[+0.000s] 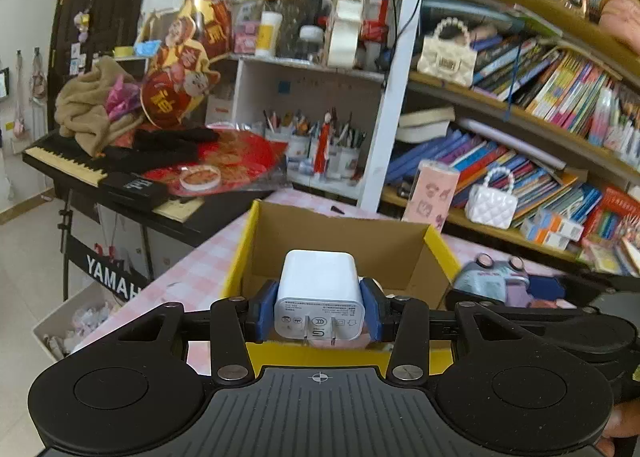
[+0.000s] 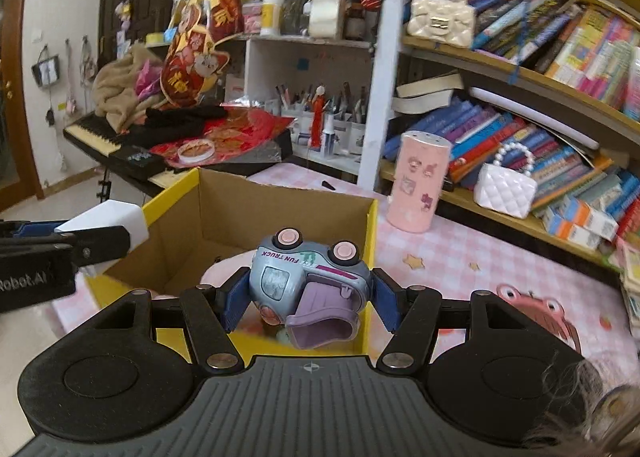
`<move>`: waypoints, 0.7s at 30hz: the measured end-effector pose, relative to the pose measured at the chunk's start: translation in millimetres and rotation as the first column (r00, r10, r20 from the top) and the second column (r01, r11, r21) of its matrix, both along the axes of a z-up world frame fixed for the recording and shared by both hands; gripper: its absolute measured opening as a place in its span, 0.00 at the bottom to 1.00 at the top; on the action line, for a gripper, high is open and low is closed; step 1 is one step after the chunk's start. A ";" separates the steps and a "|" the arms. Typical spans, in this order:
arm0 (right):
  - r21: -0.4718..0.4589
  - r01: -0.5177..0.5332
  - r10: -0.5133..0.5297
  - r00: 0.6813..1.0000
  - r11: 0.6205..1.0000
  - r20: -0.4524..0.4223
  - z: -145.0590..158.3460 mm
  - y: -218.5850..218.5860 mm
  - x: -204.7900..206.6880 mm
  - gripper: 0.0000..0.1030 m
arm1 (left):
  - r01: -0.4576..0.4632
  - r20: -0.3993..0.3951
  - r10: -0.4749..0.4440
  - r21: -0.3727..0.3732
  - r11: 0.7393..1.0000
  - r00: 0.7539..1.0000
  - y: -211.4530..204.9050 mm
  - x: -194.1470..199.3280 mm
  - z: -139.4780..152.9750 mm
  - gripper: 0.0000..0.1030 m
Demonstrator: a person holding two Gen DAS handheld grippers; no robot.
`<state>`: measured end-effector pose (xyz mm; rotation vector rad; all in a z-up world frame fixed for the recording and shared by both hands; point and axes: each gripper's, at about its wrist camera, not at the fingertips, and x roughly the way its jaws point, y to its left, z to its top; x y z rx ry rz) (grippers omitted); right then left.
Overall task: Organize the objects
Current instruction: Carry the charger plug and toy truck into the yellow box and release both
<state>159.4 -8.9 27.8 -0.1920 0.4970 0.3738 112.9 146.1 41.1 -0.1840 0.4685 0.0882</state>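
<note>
We hold the white charger (image 1: pixel 318 293) in the left claw (image 1: pixel 318 311) and the toy truck (image 2: pixel 308 281) in the right claw (image 2: pixel 308 297), at lower centre above the cardboard box (image 2: pixel 256 209). Both seem light, rigid and smooth, best pinched on flat sides.

Background. A keyboard (image 1: pixel 68 165) on a stand at left carries a tan cloth (image 1: pixel 90 109), a black garment (image 1: pixel 168 145), red festive decorations (image 1: pixel 176 93) and a roll of tape (image 1: pixel 200 178). White cubby shelves (image 1: pixel 312 77) hold cups of pens (image 1: pixel 316 133). A wooden bookshelf (image 2: pixel 516 69) at right holds slanted books, a cream handbag (image 2: pixel 442 19) above and a white handbag (image 2: pixel 506 187) below.
</note>
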 end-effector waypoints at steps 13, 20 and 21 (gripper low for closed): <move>-0.201 -0.195 0.165 0.974 0.960 -0.155 -42.6 31.5 76.5 0.59 | -0.030 -0.142 0.038 0.055 0.998 0.989 -7.7 64.5 -35.6 0.41; -0.217 -0.271 0.210 0.941 0.938 -0.267 -51.1 41.2 96.7 0.59 | -0.059 -0.200 0.062 0.017 0.998 0.978 -0.6 75.9 -49.2 0.41; -0.222 -0.277 0.215 0.939 0.935 -0.267 -52.2 42.5 97.3 0.59 | -0.057 -0.201 0.060 0.020 0.998 0.978 -0.8 76.1 -49.4 0.41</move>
